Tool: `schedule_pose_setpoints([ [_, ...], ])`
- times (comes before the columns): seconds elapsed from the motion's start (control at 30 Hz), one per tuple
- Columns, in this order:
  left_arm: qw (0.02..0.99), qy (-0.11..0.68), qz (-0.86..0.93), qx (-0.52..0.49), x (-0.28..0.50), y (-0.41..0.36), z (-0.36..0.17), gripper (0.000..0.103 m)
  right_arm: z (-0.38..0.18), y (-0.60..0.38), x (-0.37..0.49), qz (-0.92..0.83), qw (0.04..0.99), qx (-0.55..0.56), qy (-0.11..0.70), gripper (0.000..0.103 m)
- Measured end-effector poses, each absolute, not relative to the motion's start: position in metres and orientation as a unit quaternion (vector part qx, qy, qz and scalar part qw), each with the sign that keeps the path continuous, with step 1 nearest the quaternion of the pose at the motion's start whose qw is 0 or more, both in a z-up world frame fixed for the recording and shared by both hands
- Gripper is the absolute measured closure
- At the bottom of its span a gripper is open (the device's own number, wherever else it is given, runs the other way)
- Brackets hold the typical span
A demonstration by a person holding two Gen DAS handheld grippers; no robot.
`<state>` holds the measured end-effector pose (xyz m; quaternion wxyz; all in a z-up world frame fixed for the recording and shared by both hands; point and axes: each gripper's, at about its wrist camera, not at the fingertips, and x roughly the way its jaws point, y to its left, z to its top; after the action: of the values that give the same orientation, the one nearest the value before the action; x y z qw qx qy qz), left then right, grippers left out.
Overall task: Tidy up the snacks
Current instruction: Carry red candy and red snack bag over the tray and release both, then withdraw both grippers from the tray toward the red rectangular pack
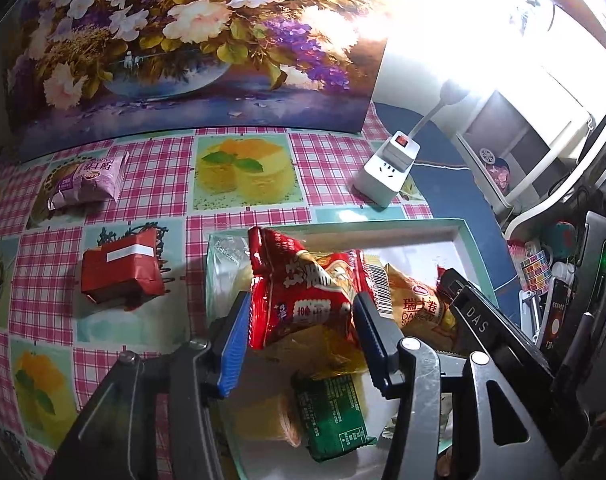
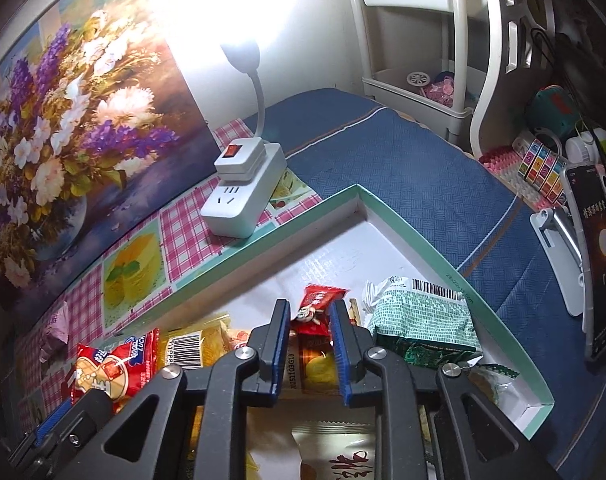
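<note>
Pink-checked tablecloth (image 1: 143, 168) bears a tray (image 2: 263, 236); left tongs (image 1: 299, 320) straddle a red packet (image 1: 303, 300), right tongs (image 2: 309, 316) a small one (image 2: 315, 308).

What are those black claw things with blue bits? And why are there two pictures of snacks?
A person holds a pinching tool in each hand; each has a camera looking along its two fingers. One picture is from the left gripper, the other from the right gripper. Both hang over a box of snacks. A red packet sits between the left fingers, a small red packet between the right; whether they squeeze, I can't tell. A purple packet lies outside on the table.
</note>
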<state>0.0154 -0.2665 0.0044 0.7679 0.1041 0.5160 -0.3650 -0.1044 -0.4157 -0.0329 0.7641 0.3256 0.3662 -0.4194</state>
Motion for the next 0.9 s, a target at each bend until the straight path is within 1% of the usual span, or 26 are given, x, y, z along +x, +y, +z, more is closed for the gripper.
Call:
schedule_pose_setpoints([
  [0.03, 0.768, 0.517, -0.365, 0.103, 0.016, -0.266, 0.005, 0.047, -0.033, -0.416, -0.104, -0.42, 0.764, 0.325, 0.366, 0.077],
  [0.07, 0.768, 0.517, -0.365, 0.101, 0.016, -0.266, 0.006, 0.042, -0.032, -0.416, -0.104, -0.42, 0.764, 0.324, 0.366, 0.076],
  [0.1, 0.768, 0.517, -0.366, 0.098, 0.017, -0.265, 0.007, 0.039, -0.031, -0.416, -0.105, -0.421, 0.764, 0.324, 0.365, 0.074],
  [0.27, 0.77, 0.512, -0.369, 0.09, 0.018, -0.262, 0.014, 0.038, -0.028, -0.415, -0.105, -0.423, 0.766, 0.321, 0.363, 0.067],
  [0.3, 0.771, 0.512, -0.369, 0.088, 0.018, -0.261, 0.016, 0.038, -0.027, -0.415, -0.105, -0.423, 0.766, 0.321, 0.363, 0.063],
  [0.33, 0.771, 0.511, -0.369, 0.085, 0.019, -0.26, 0.017, 0.038, -0.027, -0.414, -0.106, -0.423, 0.766, 0.321, 0.362, 0.056],
  [0.4, 0.774, 0.511, -0.366, 0.08, 0.022, -0.257, 0.02, 0.035, -0.026, -0.413, -0.106, -0.42, 0.768, 0.322, 0.36, 0.052],
  [0.47, 0.778, 0.51, -0.36, 0.075, 0.025, -0.253, 0.023, 0.032, -0.023, -0.411, -0.104, -0.422, 0.77, 0.314, 0.362, 0.049],
  [0.53, 0.783, 0.509, -0.35, 0.069, 0.03, -0.246, 0.026, 0.028, -0.021, -0.407, -0.102, -0.418, 0.773, 0.309, 0.364, 0.043],
  [0.57, 0.786, 0.509, -0.344, 0.066, 0.032, -0.243, 0.027, 0.025, -0.021, -0.405, -0.101, -0.415, 0.774, 0.308, 0.366, 0.042],
  [0.6, 0.79, 0.508, -0.336, 0.062, 0.036, -0.239, 0.028, 0.024, -0.02, -0.403, -0.1, -0.412, 0.776, 0.306, 0.367, 0.041],
  [0.77, 0.81, 0.509, -0.285, 0.045, 0.056, -0.215, 0.023, 0.024, -0.017, -0.389, -0.091, -0.398, 0.785, 0.291, 0.375, 0.034],
  [0.83, 0.817, 0.513, -0.26, 0.042, 0.065, -0.205, 0.019, 0.019, -0.015, -0.384, -0.088, -0.393, 0.788, 0.288, 0.376, 0.029],
  [0.87, 0.82, 0.514, -0.248, 0.041, 0.069, -0.199, 0.017, 0.01, -0.015, -0.382, -0.087, -0.391, 0.79, 0.286, 0.376, 0.029],
  [0.9, 0.824, 0.514, -0.236, 0.04, 0.072, -0.194, 0.016, 0.007, -0.014, -0.379, -0.085, -0.389, 0.791, 0.283, 0.377, 0.027],
])
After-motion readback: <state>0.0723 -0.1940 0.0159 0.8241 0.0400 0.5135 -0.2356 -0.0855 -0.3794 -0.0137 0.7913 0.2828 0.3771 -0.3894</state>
